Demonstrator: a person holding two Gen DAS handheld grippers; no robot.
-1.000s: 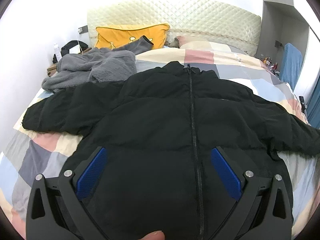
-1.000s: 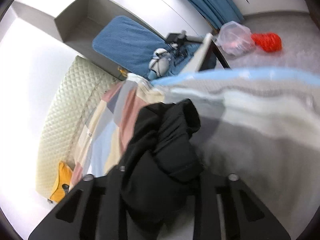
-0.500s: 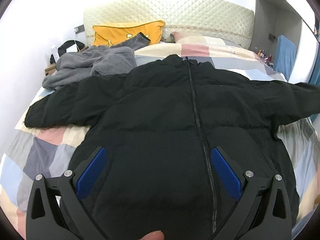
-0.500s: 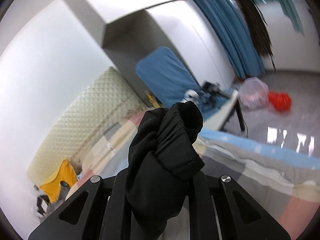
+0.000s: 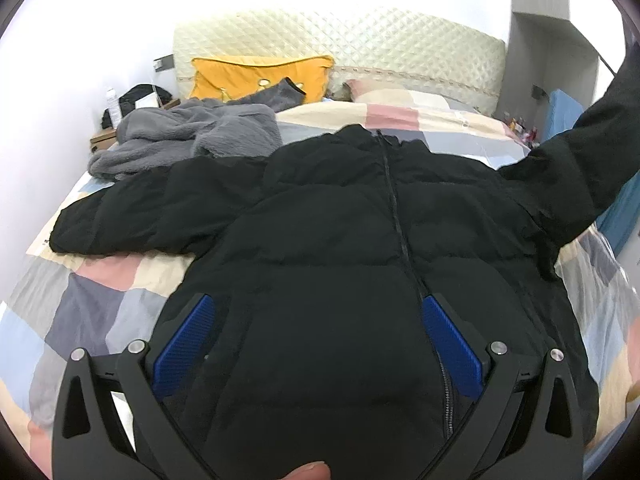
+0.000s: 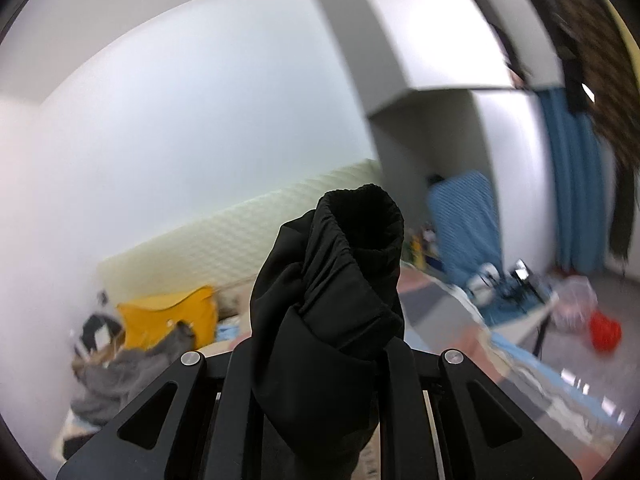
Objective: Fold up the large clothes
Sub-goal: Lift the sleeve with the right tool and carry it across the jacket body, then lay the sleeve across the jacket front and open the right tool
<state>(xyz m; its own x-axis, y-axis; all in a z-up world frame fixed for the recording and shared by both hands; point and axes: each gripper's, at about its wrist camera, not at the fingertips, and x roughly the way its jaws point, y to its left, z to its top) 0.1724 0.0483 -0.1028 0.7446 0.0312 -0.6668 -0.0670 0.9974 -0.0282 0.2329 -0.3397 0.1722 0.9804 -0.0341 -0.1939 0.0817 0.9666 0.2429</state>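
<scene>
Right tongs clamped on black jacket's sleeve cuff — lifted, left tongs spread wide over jacket hem — gripping nothing.

Black puffer jacket matt quilted cloth; grey garment fuzzy fleece; headboard glossy quilted padding.

1. No text, label, brand, number or sign could be read in either wrist view.
2. The black jacket ahead of the left claw bore no legible marking.
3. Small items beyond the right claw were too blurred to read.
</scene>
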